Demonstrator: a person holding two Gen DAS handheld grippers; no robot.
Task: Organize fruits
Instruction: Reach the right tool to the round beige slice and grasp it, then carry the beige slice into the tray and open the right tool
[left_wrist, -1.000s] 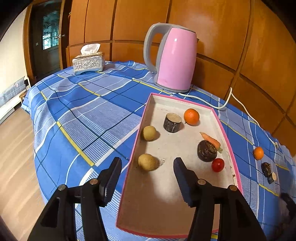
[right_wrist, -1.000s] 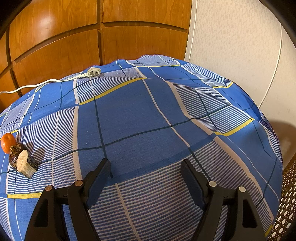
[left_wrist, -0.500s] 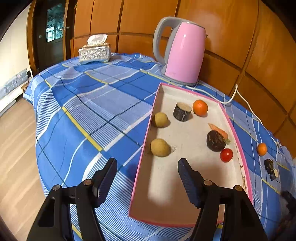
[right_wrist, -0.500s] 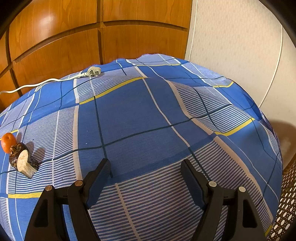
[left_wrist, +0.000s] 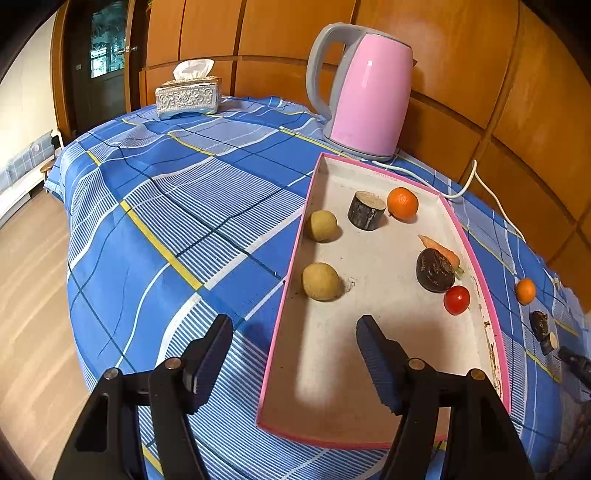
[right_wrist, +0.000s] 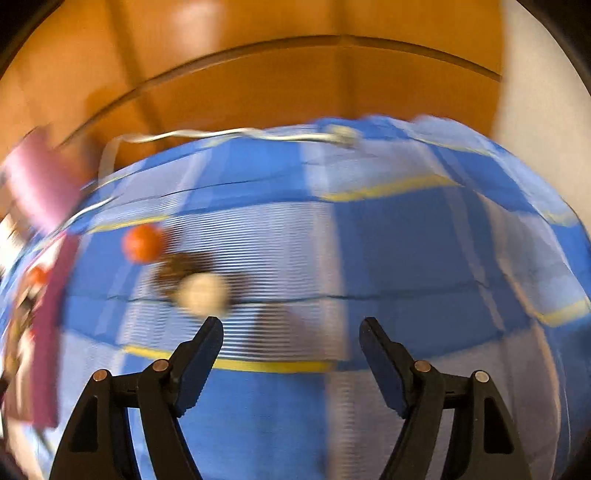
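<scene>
A pink-rimmed tray (left_wrist: 288, 295) lies on the blue checked cloth. It holds two yellow-brown round fruits (left_wrist: 320, 281), a dark cut stump piece (left_wrist: 365, 210), an orange (left_wrist: 402, 204), a carrot (left_wrist: 439, 249), a dark round root (left_wrist: 435, 271) and a red tomato (left_wrist: 456, 300). My left gripper (left_wrist: 293, 345) is open and empty above the tray's near left rim. On the cloth right of the tray lie a small orange (left_wrist: 525, 291) and a dark cut piece (left_wrist: 543, 330). The right wrist view is blurred: my right gripper (right_wrist: 291, 345) is open, close behind the small orange (right_wrist: 142, 243) and the dark piece (right_wrist: 201, 291).
A pink kettle (left_wrist: 365, 92) stands behind the tray, its white cord (left_wrist: 480, 181) trailing right along the wood-panelled wall. A tissue box (left_wrist: 188, 94) sits at the far left corner. The table edge drops to wooden floor on the left. The tray's rim (right_wrist: 48, 332) shows at the left of the right wrist view.
My right gripper has swung quickly left, bringing the small orange and dark piece close in front of it. My left gripper has drifted back and left of the tray.
</scene>
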